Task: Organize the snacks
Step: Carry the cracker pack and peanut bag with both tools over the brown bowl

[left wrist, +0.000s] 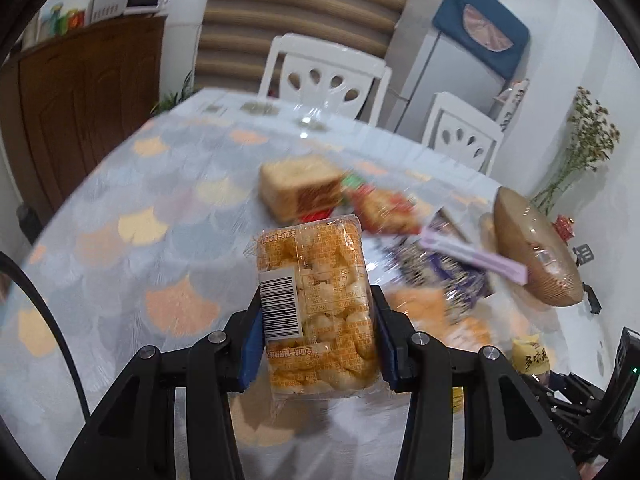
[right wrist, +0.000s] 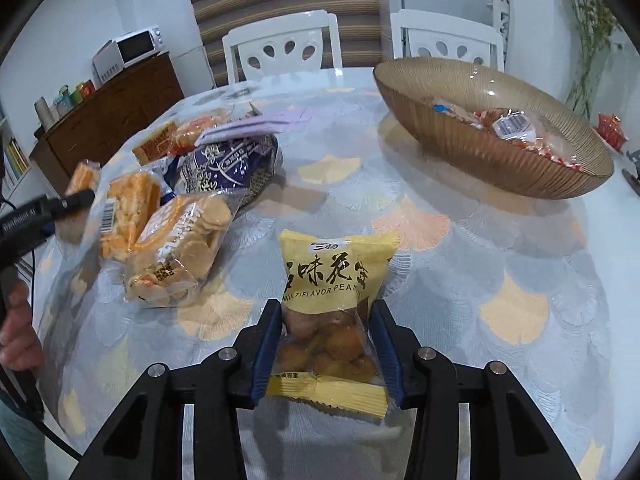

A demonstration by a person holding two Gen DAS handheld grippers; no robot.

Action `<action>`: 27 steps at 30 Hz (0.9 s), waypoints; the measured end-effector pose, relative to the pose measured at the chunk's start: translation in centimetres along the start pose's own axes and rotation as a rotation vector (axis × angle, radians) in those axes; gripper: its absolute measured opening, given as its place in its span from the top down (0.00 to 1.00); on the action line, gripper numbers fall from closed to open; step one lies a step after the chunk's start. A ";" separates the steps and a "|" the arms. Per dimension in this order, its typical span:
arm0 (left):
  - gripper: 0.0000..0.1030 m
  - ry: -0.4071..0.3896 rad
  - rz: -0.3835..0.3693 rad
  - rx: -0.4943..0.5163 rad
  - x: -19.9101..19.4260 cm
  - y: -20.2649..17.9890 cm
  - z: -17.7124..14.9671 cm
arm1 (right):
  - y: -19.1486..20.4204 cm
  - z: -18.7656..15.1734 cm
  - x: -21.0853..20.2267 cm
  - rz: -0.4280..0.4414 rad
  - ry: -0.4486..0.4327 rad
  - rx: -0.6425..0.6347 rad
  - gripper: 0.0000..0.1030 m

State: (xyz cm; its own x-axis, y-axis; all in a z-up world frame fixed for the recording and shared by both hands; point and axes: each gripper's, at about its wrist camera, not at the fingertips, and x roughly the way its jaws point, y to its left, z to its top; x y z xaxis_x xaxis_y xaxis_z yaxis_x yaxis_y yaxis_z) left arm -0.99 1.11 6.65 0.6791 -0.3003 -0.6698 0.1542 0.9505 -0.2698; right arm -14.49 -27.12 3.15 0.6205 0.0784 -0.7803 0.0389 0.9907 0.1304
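Starting at the left, the left gripper (left wrist: 318, 320) was clenched on an orange cracker pack (left wrist: 316, 308), its blue pads pressing both long sides. The pack stood upright between the fingers, barcode facing the camera, lifted clear of the table (left wrist: 120, 184). Beyond it in the left wrist view, at twelve o'clock from the pack, lay a bread block (left wrist: 300, 188), blurred. At one o'clock from the pack sat a red packet (left wrist: 384, 208), and at two o'clock a purple bag (left wrist: 436, 268) with a lilac strip across it. The bowl (left wrist: 532, 248) stood at three o'clock, near the table's right edge. The right gripper's black frame showed at four o'clock, low in that view.

In the right wrist view, a hand (right wrist: 18, 332) held a black handle at nine o'clock. The snack pile lay at ten o'clock from the right gripper (right wrist: 326, 344): a clear bag of round crackers (right wrist: 180, 256) nearest, orange packs behind it and the purple bag farther back. The right gripper was clenched on a yellow peanut packet (right wrist: 336, 280), pads against its lower sides, the packet upright and pointing away from the camera. Whether it touched the table could not be told. The bowl sat at one o'clock, well apart from the packet, with several wrapped snacks (right wrist: 512, 128) inside. Two white chairs (right wrist: 280, 44) stood at twelve o'clock behind the table.
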 end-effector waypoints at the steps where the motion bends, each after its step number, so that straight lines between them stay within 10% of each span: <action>1: 0.57 -0.006 -0.006 0.016 -0.3 -0.6 0.5 | -0.2 0.1 -0.6 -0.001 -0.015 0.003 0.57; 27: 0.57 0.165 -0.385 0.372 8.5 -27.5 11.0 | -13.4 12.7 -8.3 -0.155 -0.188 0.395 0.57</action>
State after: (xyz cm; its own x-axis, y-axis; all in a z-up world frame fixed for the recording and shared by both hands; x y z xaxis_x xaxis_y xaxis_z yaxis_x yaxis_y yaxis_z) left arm 8.45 -26.68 15.94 0.4070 -0.6115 -0.6785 0.6323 0.7247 -0.2739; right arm -10.19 -42.49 15.66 0.7138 -0.1251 -0.6891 0.4154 0.8678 0.2727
